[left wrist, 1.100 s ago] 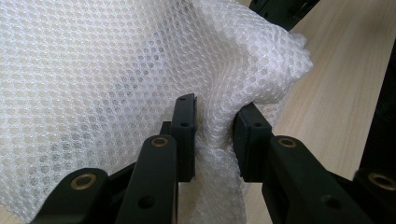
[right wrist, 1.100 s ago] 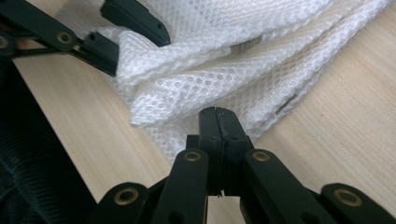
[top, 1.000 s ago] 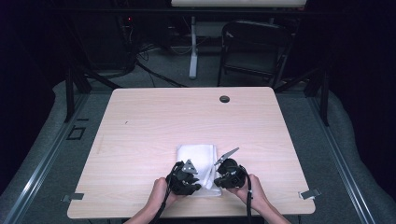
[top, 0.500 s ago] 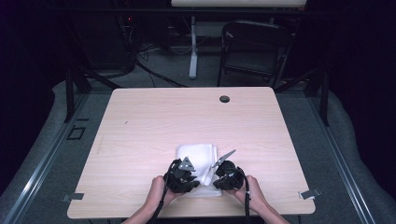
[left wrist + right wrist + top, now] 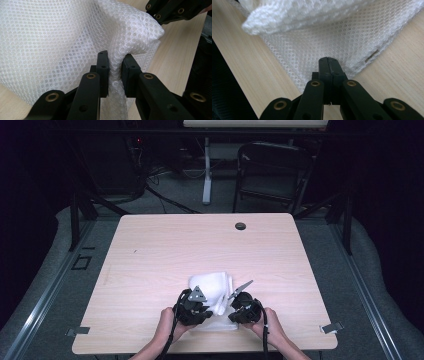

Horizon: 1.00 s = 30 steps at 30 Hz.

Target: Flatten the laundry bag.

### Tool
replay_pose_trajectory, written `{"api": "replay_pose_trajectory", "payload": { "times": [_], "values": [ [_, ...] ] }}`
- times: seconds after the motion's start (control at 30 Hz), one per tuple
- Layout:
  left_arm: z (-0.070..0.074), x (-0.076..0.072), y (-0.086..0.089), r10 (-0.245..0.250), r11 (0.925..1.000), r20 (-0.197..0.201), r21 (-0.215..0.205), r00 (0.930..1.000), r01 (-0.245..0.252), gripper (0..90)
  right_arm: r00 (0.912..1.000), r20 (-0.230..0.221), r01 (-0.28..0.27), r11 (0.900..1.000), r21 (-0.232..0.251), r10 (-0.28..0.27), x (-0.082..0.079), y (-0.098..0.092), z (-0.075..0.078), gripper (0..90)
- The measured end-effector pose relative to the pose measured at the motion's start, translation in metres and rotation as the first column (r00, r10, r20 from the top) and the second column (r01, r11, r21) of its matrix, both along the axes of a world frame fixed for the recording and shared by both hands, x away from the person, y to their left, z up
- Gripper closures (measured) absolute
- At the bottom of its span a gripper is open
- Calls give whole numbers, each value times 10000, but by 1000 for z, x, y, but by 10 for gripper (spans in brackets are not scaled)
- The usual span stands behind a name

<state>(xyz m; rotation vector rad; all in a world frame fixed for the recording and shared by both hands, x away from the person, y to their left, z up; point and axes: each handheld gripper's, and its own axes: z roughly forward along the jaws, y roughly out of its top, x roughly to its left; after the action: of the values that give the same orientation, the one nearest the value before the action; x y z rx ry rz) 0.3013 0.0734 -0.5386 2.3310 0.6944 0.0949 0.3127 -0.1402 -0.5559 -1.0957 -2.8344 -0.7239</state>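
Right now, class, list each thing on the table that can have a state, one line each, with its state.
White mesh cloth: partly folded, bunched, lying on the table.
Left gripper: jaws have just been closing, pinching a raised fold of the cloth.
Right gripper: jaws shut together, at the cloth's lower layer near its corner.
Table: bearing the cloth near the person's edge.

Both forearms enter at the bottom centre of the high view, hands side by side. The left gripper (image 5: 197,301) sits lower centre, its grey plate uppermost; in the left gripper view (image 5: 115,65) its jaws have just been closing and stand narrowly apart, with material bunched between the pads. The right gripper (image 5: 239,304) lies just right of it, jaws fully together (image 5: 329,65).
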Motion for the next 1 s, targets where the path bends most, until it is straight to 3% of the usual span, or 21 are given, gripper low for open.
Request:
{"api": "replay_pose_trajectory", "payload": {
  "times": [0.6, 1.0],
  "values": [
    [16, 1, 16, 344, 9989, 404, -332, 9986, -330, 797, 9999, 122, 32, 10000, -52, -32, -1, -1, 0, 900],
    [30, 0, 36, 762, 9954, 600, -622, 9953, -724, 801, 9999, 167, -24, 9998, -199, 28, -1, 0, 1, 900]
  ]
}}
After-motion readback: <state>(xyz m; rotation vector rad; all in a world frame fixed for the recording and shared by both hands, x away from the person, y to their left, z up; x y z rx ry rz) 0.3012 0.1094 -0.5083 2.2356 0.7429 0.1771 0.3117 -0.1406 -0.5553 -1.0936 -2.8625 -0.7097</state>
